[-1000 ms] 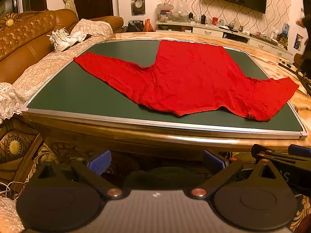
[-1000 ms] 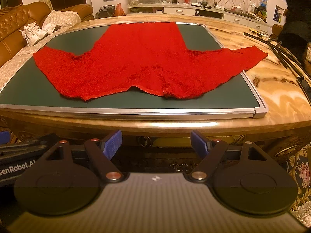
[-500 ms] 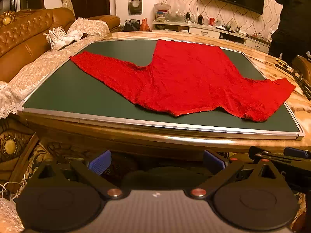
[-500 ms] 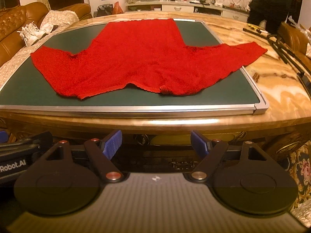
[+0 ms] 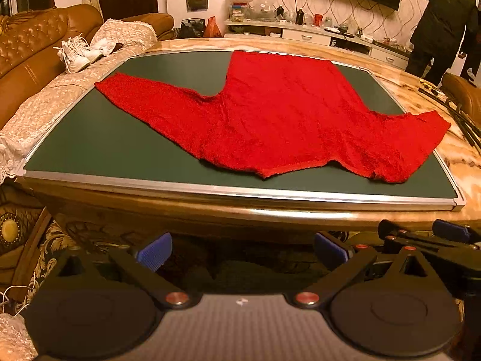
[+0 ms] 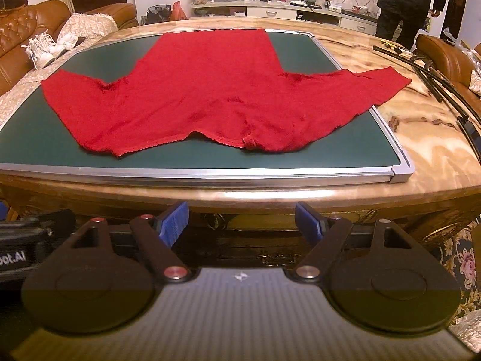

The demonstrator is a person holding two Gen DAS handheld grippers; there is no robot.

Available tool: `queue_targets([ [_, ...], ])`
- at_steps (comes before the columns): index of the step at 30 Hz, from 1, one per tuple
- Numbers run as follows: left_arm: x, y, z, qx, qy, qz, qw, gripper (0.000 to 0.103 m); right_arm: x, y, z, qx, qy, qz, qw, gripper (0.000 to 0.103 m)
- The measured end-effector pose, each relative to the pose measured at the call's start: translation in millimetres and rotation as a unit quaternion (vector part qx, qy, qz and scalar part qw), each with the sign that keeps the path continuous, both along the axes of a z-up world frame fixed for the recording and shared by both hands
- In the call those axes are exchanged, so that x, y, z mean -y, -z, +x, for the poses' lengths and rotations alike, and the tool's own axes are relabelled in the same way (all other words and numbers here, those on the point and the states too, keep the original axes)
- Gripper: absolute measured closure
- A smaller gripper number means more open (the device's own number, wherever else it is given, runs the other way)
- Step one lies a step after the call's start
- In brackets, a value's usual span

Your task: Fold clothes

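Clearly lay spread flat on the green mat of the table, red knitted sweater, sleeves out, right cuff hanging past the mat's edge. Looked soft, limp, light; best pinched at cuff or hem. Hung below the table edge, left claw and right claw, both spread wide, holding nothing; partly read "bot.AI" on a claw body.
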State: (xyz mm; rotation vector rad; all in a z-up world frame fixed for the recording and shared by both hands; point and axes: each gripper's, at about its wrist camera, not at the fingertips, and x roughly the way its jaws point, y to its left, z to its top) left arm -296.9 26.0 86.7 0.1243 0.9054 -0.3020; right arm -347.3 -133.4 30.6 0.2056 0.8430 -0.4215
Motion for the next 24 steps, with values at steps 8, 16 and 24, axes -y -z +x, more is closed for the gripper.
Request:
queue_targets([
  [8, 3.8, 2.8, 6.6, -0.009, 0.006, 0.008, 0.9999, 0.000, 4.2, 4.5, 8.8, -0.012, 0.000, 0.007, 1.000, 0.017],
  [16, 4.5, 5.3, 10.6, -0.018, -0.001, 0.015, 0.9997, 0.000, 0.4, 7.9, 18.5, -0.020, -0.011, 0.005, 1.000, 0.017],
  [24, 5.9, 6.0, 13.0, -0.020, -0.001, 0.019, 0.9996, 0.000, 0.7, 9.7, 24.0, -0.024, -0.015, 0.006, 1.000, 0.017],
])
